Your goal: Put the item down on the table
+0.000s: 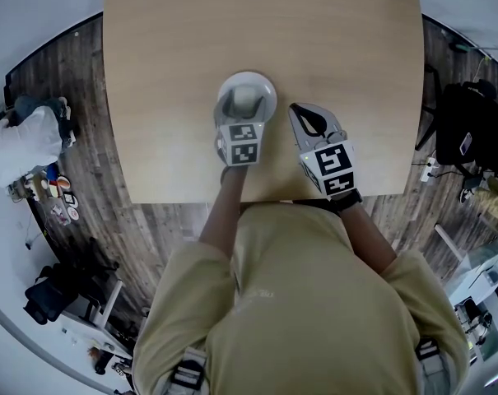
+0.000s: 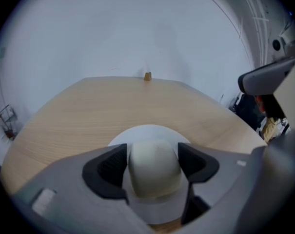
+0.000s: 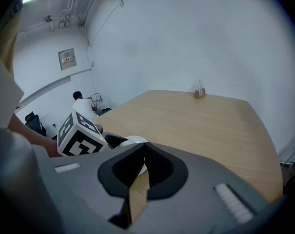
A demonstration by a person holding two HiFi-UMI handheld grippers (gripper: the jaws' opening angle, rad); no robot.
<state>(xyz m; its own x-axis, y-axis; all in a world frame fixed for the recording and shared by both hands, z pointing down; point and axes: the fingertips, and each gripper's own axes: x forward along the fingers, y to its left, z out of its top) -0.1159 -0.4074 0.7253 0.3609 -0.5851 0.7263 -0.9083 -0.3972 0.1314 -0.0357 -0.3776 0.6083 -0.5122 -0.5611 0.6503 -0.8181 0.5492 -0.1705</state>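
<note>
Clamps smooth cream dome [image 2: 154,172] in left gripper [image 2: 152,155] jaws over round white plate [image 1: 263,85] on woodgrain bench [image 1: 174,72], right gripper [image 3: 143,150] jaws pressed together beside plate.

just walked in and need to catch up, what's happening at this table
A person works at a wooden table with a gripper in each hand. The left tongs are shut on a cream, rounded item, held right over a white dish on the table. It isn't clear whether the item is resting on the dish. The right tongs are shut and empty, to the right of the dish near the table's front edge.
</note>
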